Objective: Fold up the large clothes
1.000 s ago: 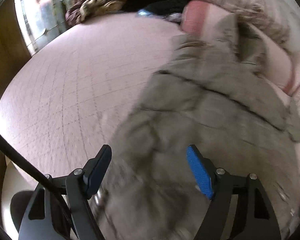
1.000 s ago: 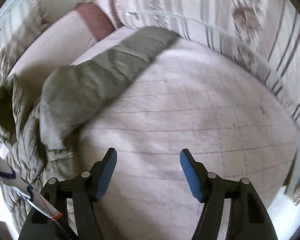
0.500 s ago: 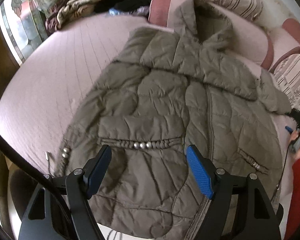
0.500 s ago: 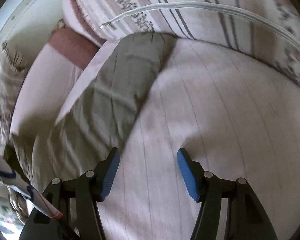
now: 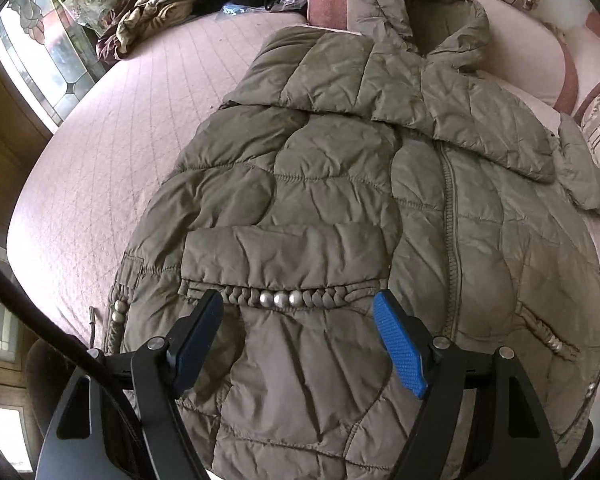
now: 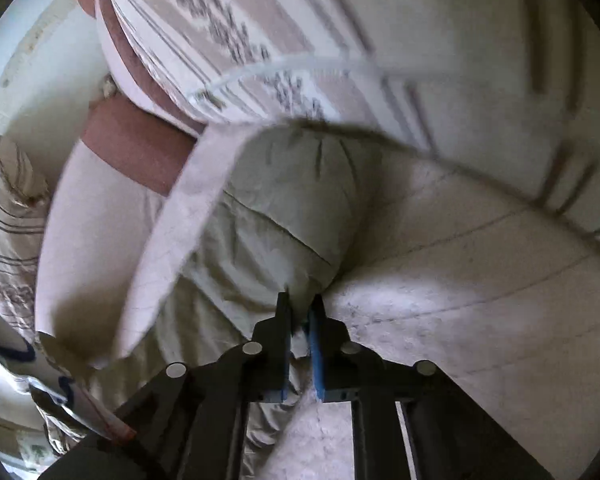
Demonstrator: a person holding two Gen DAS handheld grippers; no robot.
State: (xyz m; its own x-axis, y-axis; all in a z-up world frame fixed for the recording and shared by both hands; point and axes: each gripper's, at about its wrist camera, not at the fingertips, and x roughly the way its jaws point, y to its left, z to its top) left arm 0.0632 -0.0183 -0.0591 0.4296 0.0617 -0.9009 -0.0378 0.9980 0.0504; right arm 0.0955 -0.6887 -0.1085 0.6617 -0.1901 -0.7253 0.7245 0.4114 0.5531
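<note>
While an olive quilted jacket [image 5: 340, 208] is lying face up and spread flat across a pink quilted bed [image 5: 112, 152], a person working two hand-held grippers is setting up what looks like the first fold. The right gripper [image 6: 300, 312] is gripping the jacket's sleeve [image 6: 284, 216] with its jaws pinched together on a fold of the padded fabric near the cuff end, which is resting against a striped pillow [image 6: 228, 32] at the bed's edge; holding it there is likely meant to let the sleeve be carried across the body of the garment. The left gripper [image 5: 300, 340] is hovering over the lower front of the jacket, just below the braided, beaded trim [image 5: 280, 298] of a pocket, its jaws standing wide apart with nothing between the pads. That position is probably a matter of readiness: from there it could pin the hem or pick up the lower edge while the sleeve is being brought in. The hood [image 5: 424, 12] is lying open toward the head of the bed, against a pink and maroon cushion [image 5: 328, 4], and the zip [image 5: 452, 232] is running closed down the front, so the garment is sitting smooth enough to fold. A heap of rumpled bedding [image 5: 160, 8] is sitting well apart at the far corner, clear of the work.
</note>
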